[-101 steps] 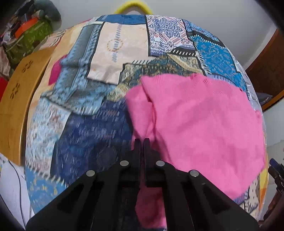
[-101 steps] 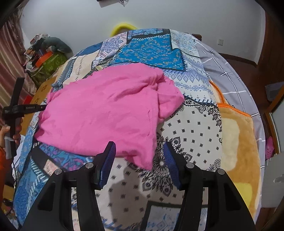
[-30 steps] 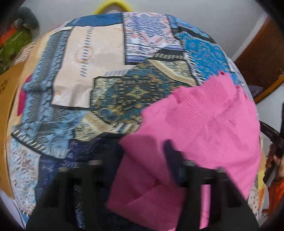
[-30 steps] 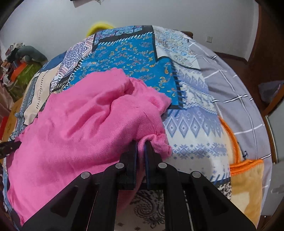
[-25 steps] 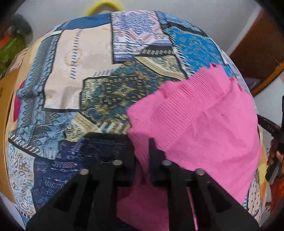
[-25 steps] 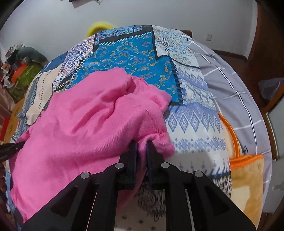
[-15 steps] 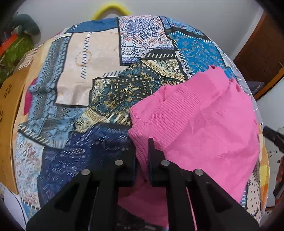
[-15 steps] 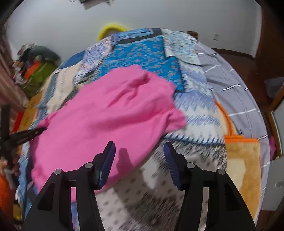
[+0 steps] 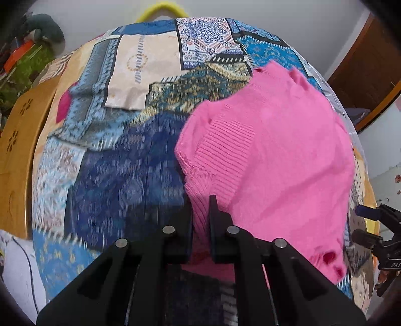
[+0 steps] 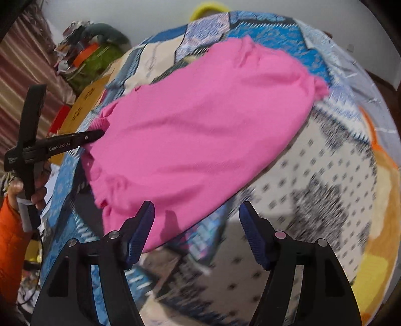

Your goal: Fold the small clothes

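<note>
A pink knitted sweater (image 9: 280,150) lies spread on the patchwork bedspread (image 9: 120,163). My left gripper (image 9: 200,200) is shut on the sweater's ribbed edge, with pink knit pinched between its black fingers. From the right wrist view the same pink sweater (image 10: 200,130) fills the middle of the bed, and the left gripper (image 10: 99,134) shows at its left edge, held by a hand in an orange sleeve. My right gripper (image 10: 196,208) hangs over the sweater's near edge, its jaws opening, with nothing pressed between the blue pads (image 10: 142,225).
A wooden bed frame (image 9: 17,140) runs along the left side. Piled clutter and a green bag (image 10: 85,60) sit beyond the bed's far left corner. An orange blanket (image 10: 383,200) lies on the right. A yellow ring (image 9: 160,11) peeks over the far end.
My right gripper let go of the sweater's bunched corner, opened and drew back toward the near side. My left gripper closed on the ribbed edge and pulled it left and back.
</note>
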A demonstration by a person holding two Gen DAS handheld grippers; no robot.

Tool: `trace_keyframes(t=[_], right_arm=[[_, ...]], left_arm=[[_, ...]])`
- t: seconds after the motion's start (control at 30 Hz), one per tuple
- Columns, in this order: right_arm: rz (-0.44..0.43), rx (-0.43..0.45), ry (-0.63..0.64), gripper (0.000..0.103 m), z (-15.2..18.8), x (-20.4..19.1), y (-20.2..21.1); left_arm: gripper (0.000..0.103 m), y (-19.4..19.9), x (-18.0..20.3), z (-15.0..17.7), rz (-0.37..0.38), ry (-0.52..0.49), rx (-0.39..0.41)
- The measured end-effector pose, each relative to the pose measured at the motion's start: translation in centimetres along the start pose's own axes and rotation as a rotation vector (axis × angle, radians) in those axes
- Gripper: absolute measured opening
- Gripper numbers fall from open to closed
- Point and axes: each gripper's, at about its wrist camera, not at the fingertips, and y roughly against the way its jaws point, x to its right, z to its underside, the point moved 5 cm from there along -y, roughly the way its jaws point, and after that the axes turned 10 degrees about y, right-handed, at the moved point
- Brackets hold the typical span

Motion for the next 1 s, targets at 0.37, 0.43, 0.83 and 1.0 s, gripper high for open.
trace_keyframes(t=[0.37,0.43,0.83,1.0], right_arm=[[-0.021,-0.01,-0.023,0.066,2.1,-1.7,1.6],[-0.015,-0.006,-0.002,0.066,2.2,-2.2,2.2],[-0.018,-0.047,0.104,0.073,3.7,-4.6,2.0],[-0.007,-0.059,0.104,0.073,4.0,-4.7,1.0]], left_arm=[[0.009,3.4,-0.9,7.0,0.049,0.032,-0.033],[0.008,4.0,-0.9,8.1,0.059,0.036,-0.037],[0.009,6.3,-0.5,11.2,0.079,0.037,-0.036],[0.01,7.2,-1.3,10.3,-0.011,-0.002,0.017]])
